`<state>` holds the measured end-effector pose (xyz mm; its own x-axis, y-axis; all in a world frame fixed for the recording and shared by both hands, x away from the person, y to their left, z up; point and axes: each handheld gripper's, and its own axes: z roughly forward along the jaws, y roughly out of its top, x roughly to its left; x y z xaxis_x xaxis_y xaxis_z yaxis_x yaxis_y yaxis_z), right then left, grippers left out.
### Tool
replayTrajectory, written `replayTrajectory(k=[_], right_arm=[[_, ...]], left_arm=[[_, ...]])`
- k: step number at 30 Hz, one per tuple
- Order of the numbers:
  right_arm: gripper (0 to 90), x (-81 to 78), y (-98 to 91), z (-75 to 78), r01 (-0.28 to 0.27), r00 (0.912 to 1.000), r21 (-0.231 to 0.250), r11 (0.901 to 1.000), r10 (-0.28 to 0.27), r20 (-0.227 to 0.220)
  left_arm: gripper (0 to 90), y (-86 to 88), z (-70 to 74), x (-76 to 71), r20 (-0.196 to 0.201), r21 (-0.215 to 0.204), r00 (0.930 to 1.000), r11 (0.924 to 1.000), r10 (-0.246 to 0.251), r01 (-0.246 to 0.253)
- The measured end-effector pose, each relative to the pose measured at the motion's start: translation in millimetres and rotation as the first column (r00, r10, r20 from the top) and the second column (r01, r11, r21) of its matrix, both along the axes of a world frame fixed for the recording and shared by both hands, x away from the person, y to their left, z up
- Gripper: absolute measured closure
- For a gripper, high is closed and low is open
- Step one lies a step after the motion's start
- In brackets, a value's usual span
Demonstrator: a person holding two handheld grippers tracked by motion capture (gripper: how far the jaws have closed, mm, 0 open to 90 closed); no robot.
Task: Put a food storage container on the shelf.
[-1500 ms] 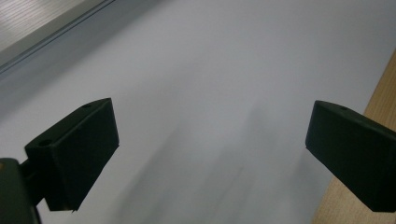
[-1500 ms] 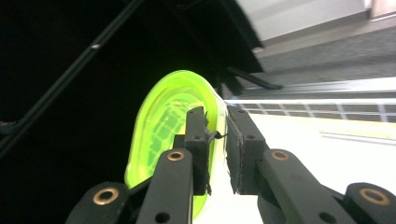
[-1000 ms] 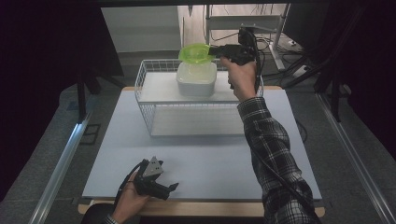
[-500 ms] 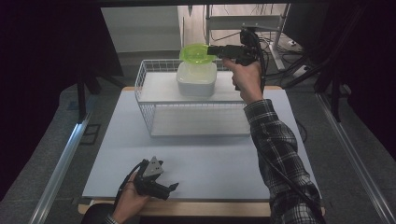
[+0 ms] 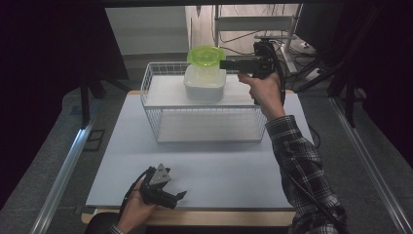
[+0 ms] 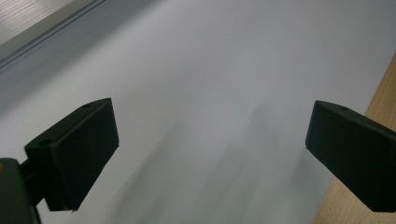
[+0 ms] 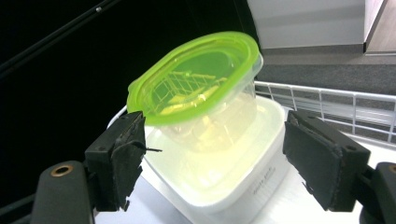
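**Letting go of the green-lidded tub stacked on the white tub**

I am a person at a table with a gripper in each hand. My right gripper (image 5: 225, 64) reaches level across the top of a white wire basket (image 5: 160, 109), which stands upside down on the table (image 5: 234, 170) like a small shelf. On that shelf sits a white tub (image 5: 204, 87), and resting in its mouth, tilted a little, is a clear tub with a green lid (image 7: 196, 77).

I judge this to be the release step: the stacking looks done and I am freeing the upper tub. The jaws of my right gripper have just been opening. In the right gripper view the green lid lies between my two fingers (image 7: 119, 158), toward the tips. Its rim sits just beside the left finger, so close that I cannot tell whether they touch; the right finger stands well apart from it. Neither pad presses on it.

The next move calls for drawing the gripper straight back the way it points, level, so the near finger does not catch the rim and tip the tub off its perch.

My left gripper (image 5: 178, 197) rests low at the near table edge, well apart from the tubs. Its jaws stand wide apart with nothing between them (image 6: 210, 154).
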<state>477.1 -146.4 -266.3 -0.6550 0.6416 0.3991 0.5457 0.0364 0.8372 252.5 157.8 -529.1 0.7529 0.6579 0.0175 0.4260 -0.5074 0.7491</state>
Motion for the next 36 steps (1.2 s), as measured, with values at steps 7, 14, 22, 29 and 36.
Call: replayTrajectory(k=[7, 14, 22, 29, 36], right_arm=[[19.3, -10.7, -2.9, -8.7, -0.014, 0.9995, -0.051, 0.9986, 0.015, 0.027], [16.4, -22.8, -6.3, -18.5, -0.023, 0.9976, -0.102, 0.9946, 0.029, 0.063], [11.4, -45.5, -10.8, -37.1, -0.052, 0.9920, -0.153, 0.9869, 0.068, 0.106], [7.0, -73.5, -16.1, -70.6, -0.084, 0.9869, -0.214, 0.9733, 0.111, 0.118], [3.5, -100.2, -23.9, -119.7, -0.095, 0.9847, -0.299, 0.9494, 0.134, 0.111]], left_arm=[[2.2, -0.1, -0.5, 0.1, -0.002, 0.001, 1.0000, 1.0000, 0.001, -0.001], [2.2, 0.0, -0.4, 0.1, 0.000, -0.001, 1.0000, 1.0000, 0.002, -0.002], [2.2, -0.2, -0.8, 0.1, 0.001, 0.000, 1.0000, 1.0000, 0.004, -0.004], [2.2, 0.1, -0.8, 0.2, 0.003, -0.001, 1.0000, 1.0000, 0.006, -0.006], [2.2, -0.4, -1.0, 0.1, -0.001, 0.001, 1.0000, 1.0000, 0.007, -0.007]])
